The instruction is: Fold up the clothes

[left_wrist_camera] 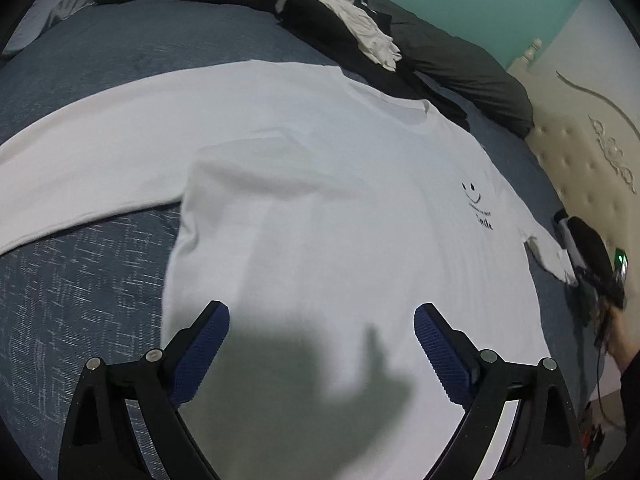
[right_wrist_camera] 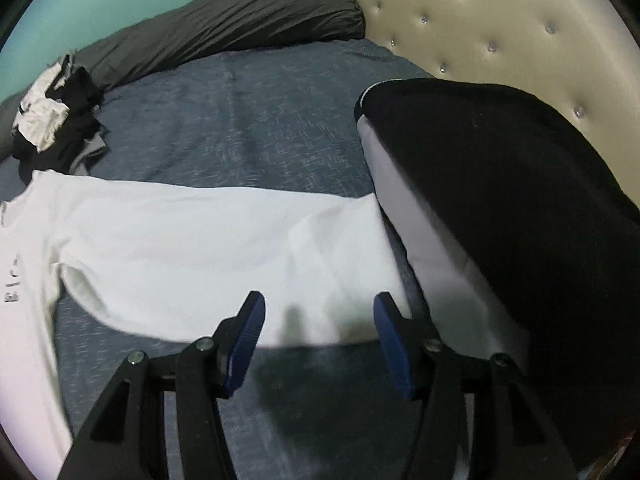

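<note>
Lying flat on the bed [right_wrist_camera: 256, 128], the white long-sleeve shirt [left_wrist_camera: 320, 208] looks thin, limp, light. Left gripper [left_wrist_camera: 322, 344] and right gripper [right_wrist_camera: 318, 340] both wide open, empty. Pinch sleeve cuff [right_wrist_camera: 360, 248]; seam edges probably grip best.

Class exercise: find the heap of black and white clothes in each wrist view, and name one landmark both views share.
Left wrist: heap at top centre, beyond the white shirt.
Right wrist: heap at far left, above the shirt's shoulder.
Shared landmark: the grey bolster behind the heap.
</note>
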A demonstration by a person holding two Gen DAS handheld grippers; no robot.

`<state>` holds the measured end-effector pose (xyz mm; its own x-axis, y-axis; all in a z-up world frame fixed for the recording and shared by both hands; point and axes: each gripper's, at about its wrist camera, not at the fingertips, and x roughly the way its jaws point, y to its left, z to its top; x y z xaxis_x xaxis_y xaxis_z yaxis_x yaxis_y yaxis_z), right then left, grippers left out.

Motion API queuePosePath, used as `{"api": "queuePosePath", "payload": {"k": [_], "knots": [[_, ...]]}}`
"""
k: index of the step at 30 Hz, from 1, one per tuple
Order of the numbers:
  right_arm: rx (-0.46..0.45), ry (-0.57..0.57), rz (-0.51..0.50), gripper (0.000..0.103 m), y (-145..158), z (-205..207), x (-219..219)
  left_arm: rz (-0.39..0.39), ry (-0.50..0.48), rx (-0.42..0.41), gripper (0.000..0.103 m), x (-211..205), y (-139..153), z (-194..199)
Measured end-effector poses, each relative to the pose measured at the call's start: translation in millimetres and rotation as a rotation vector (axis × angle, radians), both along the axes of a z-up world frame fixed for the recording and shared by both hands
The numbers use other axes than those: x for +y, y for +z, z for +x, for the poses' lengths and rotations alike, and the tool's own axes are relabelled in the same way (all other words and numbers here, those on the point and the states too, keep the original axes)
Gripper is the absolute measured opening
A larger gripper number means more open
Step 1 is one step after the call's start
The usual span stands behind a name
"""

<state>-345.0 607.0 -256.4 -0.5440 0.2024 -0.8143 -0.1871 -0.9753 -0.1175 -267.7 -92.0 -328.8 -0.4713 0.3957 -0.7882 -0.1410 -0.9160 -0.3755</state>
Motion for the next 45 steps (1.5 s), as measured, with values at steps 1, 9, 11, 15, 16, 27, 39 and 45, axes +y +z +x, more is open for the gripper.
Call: {"api": "queuePosePath", "payload": {"k": [1,9,11,15,16,27,39,45], "knots": [[-0.006,0.005,0.013,0.057,-1.8,-4.5,1.0,0.001,-0.001,0.002,0.096,0.4,-0.8,0.4],[-0.066,-0.002,0.058,0.057,-26.2,-16.5,5.3,-0.019,-0.022,0.02,0.096,6.0,-3.6,4.2],[-0.083,-0.011,0.066,0.057,-33.0,-15.0,8.1,-0.021,-0.027,0.018,0.096,7.7,-5.2,4.3],[-0.089,-0.015,0.083,0.056,-36.8,-10.3,11.8,-0.022,-0.033,0.014,0.096,10.4,-7.5,4.3],[-0.086,-0.015,0.082,0.056,-35.9,-8.8,12.6,-0.02,-0.032,0.015,0.096,10.3,-7.4,4.3],[0.152,-0.07,-0.123,0.057,6.8,32.8,-16.9,-0.027,-0.017,0.023,0.096,6.9,-8.6,6.0],[0.205,0.031,-0.462,0.057,-5.3,38.4,-141.9,-0.002,0.039,0.04,0.096,-18.1,-2.5,6.5],[0.179,0.041,-0.569,0.057,-15.4,39.1,-178.4,0.004,0.053,0.031,0.096,-27.3,-6.9,4.4]]}}
